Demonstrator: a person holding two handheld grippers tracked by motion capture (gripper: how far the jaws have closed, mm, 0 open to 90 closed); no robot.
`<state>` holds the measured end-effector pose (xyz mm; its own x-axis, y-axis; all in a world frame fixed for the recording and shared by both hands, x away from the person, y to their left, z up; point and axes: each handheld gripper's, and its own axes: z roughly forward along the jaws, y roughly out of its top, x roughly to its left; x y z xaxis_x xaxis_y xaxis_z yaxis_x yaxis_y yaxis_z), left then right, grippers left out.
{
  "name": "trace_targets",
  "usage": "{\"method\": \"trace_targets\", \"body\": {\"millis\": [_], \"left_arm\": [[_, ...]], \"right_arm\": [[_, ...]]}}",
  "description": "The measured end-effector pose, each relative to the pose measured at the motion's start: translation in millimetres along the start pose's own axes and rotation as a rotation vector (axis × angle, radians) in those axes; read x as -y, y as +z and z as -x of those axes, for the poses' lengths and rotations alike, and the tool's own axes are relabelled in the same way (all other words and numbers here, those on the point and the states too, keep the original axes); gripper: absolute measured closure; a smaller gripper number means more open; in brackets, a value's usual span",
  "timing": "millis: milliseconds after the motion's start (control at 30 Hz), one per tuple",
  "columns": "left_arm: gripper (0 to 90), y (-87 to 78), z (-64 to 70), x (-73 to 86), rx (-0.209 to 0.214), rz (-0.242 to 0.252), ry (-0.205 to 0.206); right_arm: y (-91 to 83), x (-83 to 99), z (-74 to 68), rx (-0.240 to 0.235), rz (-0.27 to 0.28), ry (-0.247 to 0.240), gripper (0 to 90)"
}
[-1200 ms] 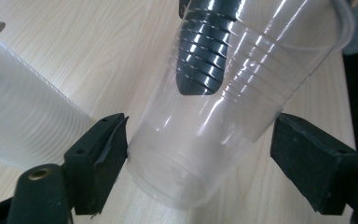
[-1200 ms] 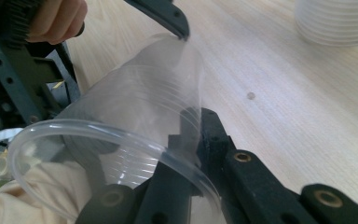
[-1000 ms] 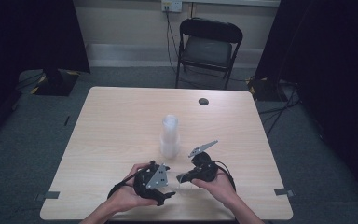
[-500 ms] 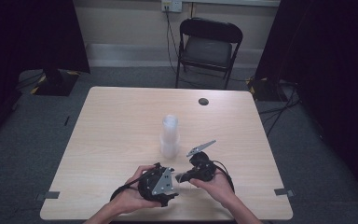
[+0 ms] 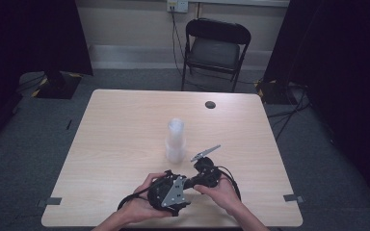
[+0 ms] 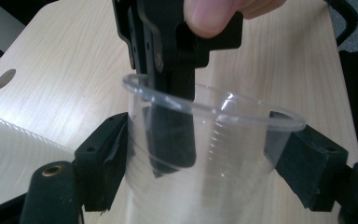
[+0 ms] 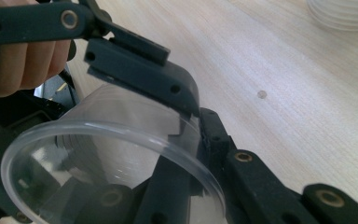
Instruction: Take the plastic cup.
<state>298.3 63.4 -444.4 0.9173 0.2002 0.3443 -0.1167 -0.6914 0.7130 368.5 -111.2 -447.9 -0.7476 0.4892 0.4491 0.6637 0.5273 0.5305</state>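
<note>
A single clear plastic cup (image 6: 233, 154) sits sideways between the two jaws of my left gripper (image 6: 209, 163), which is shut on its sides. My right gripper (image 6: 168, 135) comes in from above, one finger inside the cup and the other against the outside of its wall, pinched at the rim. In the right gripper view the cup (image 7: 98, 154) opens toward the camera, my right gripper (image 7: 186, 186) straddles its rim, and a left gripper finger (image 7: 140, 70) presses on its outside. From above, left gripper (image 5: 171, 192) and right gripper (image 5: 203, 174) meet near the table's front edge.
A tall stack of clear cups (image 5: 176, 139) stands mid-table just beyond the grippers, also seen as the stack (image 6: 9, 158) and the stack (image 7: 345, 14). A dark round hole (image 5: 210, 104) lies at the back of the table (image 5: 115, 125). A folding chair (image 5: 217, 48) stands behind.
The left gripper has shifted a little right and nearer the front edge, closing up against the right gripper. The right gripper has hardly moved.
</note>
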Motion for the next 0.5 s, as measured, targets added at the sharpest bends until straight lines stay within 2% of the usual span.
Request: {"method": "trace_targets", "body": {"millis": [100,200,367,500], "left_arm": [[24.0,0.5,1.3,-0.5,-0.001,-0.005,0.022],[24.3,-0.5,0.9,-0.2,-0.006,0.010,0.001],[25.7,-0.4,2.5,-1.0,-0.009,-0.004,0.015],[27.5,0.0,2.5,-0.3,-0.015,0.014,0.024]], "right_arm": [[1.6,-0.4,-0.9,0.005,-0.009,-0.001,89.5],[2.2,-1.2,-1.9,0.009,-0.012,0.001,89.4],[3.7,-0.7,-1.6,0.012,-0.016,0.008,89.1],[3.7,-0.4,-1.6,0.012,-0.016,0.004,88.9]]}}
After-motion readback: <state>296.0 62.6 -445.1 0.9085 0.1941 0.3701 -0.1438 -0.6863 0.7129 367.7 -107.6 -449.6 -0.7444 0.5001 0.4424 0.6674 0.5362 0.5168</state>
